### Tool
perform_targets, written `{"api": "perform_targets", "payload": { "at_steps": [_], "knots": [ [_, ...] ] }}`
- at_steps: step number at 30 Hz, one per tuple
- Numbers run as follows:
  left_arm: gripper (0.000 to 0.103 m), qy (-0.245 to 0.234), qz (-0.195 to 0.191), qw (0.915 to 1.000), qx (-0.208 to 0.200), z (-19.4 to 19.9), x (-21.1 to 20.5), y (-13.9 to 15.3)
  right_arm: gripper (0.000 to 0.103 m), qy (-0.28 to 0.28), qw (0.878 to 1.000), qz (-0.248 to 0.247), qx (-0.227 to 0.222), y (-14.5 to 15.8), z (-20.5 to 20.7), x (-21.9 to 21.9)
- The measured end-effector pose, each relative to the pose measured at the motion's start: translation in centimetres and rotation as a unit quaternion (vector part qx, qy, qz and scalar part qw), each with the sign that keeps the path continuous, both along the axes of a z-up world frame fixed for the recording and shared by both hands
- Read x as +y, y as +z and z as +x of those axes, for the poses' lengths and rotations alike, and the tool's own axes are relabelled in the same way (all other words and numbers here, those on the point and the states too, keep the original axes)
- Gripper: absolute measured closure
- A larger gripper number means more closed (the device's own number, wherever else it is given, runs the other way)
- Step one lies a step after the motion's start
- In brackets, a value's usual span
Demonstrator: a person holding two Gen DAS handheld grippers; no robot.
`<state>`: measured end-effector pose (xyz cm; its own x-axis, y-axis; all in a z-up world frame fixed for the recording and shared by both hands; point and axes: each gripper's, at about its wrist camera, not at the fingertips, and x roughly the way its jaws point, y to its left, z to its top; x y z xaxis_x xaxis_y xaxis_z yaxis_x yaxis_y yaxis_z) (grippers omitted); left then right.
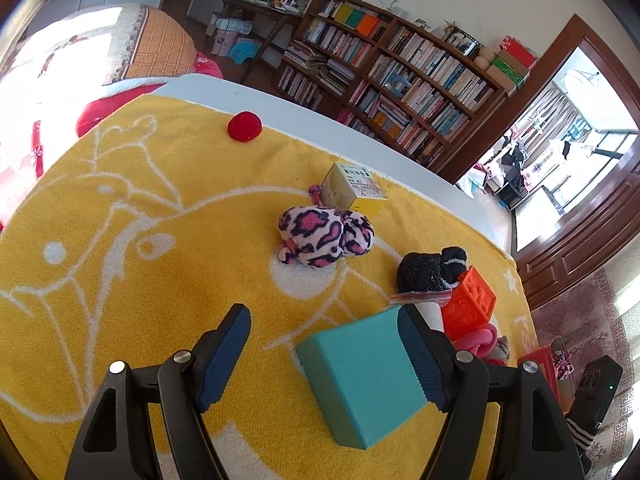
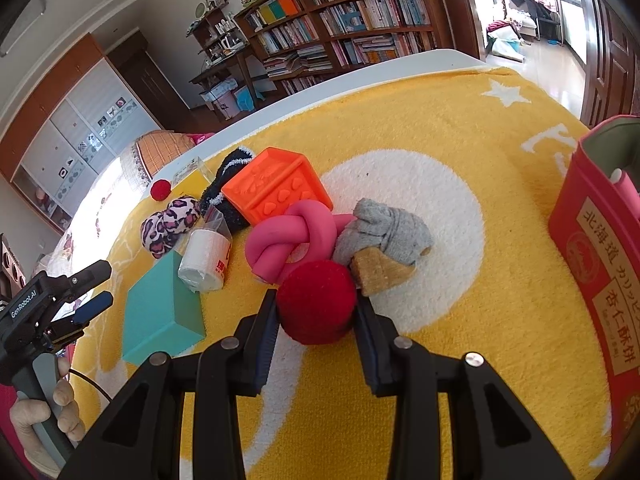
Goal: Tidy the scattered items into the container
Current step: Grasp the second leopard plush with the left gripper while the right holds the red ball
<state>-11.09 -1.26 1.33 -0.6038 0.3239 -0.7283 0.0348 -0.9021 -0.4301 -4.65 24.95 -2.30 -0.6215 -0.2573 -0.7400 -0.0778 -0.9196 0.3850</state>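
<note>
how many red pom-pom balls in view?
2. One red ball is clamped between the right gripper fingers; the other red ball lies near the towel's far edge. Clutter may hide more.

Home bedroom: bed (image 1: 152, 44), crowded bookshelves (image 1: 400, 80).

bare towel (image 2: 460, 320) before red tin (image 2: 580, 240) (toys leftward)

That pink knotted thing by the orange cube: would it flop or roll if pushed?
The pink knot looks like soft rubbery tube, so it would probably bend rather than stay stiff. Its lumpy tied shape seems unlikely to roll. Leaning against the orange cube, it might nudge that.
</note>
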Motion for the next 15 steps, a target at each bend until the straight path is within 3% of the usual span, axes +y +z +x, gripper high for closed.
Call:
{"api": "perform_targets", "payload": {
  "at_steps": [5, 15],
  "knots": [
    [0.025, -0.015, -0.035, 0.9992, 0.014, -2.0, 0.7, 0.5, 0.063, -0.002, 1.000, -0.004, -0.001, 0.0, 0.0, 0.0],
    [0.025, -0.040, -0.024, 0.9987, -0.022, -6.3, 2.8, -1.3, 0.063, -0.002, 1.000, -0.009, -0.003, -0.1, -0.2, 0.1]
  ]
}}
